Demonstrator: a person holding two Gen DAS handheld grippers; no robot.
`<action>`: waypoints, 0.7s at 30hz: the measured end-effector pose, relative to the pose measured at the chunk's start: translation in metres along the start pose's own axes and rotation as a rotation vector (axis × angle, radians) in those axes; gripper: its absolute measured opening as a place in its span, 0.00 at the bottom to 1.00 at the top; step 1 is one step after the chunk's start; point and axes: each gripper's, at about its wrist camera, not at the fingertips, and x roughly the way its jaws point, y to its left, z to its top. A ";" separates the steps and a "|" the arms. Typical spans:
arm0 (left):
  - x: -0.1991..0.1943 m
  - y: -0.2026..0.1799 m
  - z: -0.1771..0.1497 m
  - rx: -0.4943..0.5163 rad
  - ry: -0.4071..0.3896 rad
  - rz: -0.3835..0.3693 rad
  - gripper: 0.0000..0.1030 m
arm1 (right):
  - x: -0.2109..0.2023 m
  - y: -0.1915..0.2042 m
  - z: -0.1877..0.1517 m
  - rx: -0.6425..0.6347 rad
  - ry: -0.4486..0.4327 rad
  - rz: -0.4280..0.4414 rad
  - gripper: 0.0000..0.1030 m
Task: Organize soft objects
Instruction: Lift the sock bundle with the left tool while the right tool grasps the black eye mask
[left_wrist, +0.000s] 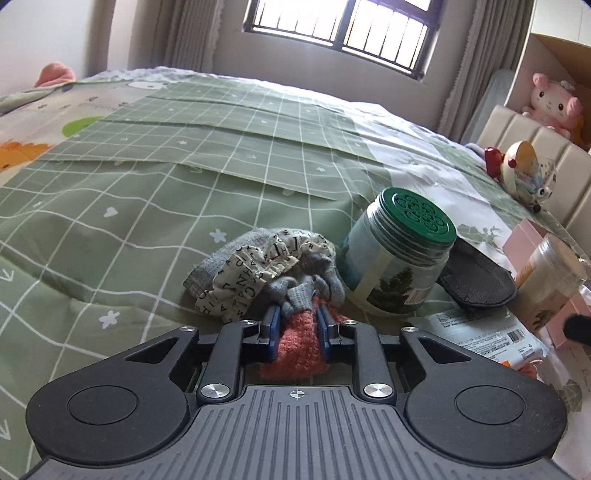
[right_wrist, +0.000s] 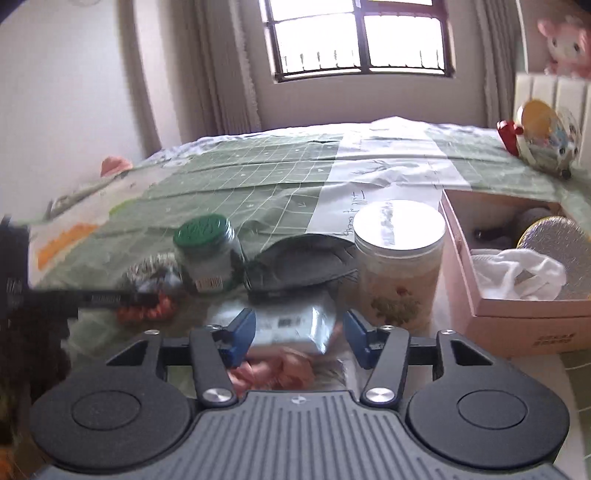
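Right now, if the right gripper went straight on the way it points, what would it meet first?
Most likely the shiny plastic-wrapped packet lying on the bed just ahead of the open right gripper. Beyond it lies the dark grey fabric pouch. The view is blurred, so the depth is uncertain.

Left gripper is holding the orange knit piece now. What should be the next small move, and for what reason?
Probably lift the left gripper slightly and draw the orange knit piece clear of the pile. Its pads are pressed on that knit, while grey knit fabric and a letter-printed cloth lie bunched against it. The pink box, already holding a white cloth, looks a likely destination.
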 end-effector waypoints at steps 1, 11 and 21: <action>-0.003 0.003 0.002 0.000 -0.007 -0.004 0.23 | 0.011 0.002 0.006 0.063 0.014 -0.015 0.47; -0.010 0.042 0.010 -0.071 -0.032 -0.059 0.23 | 0.088 0.027 0.015 0.272 0.058 -0.157 0.43; -0.011 0.051 0.011 -0.099 -0.054 -0.094 0.23 | 0.082 0.037 0.021 0.107 -0.016 -0.131 0.05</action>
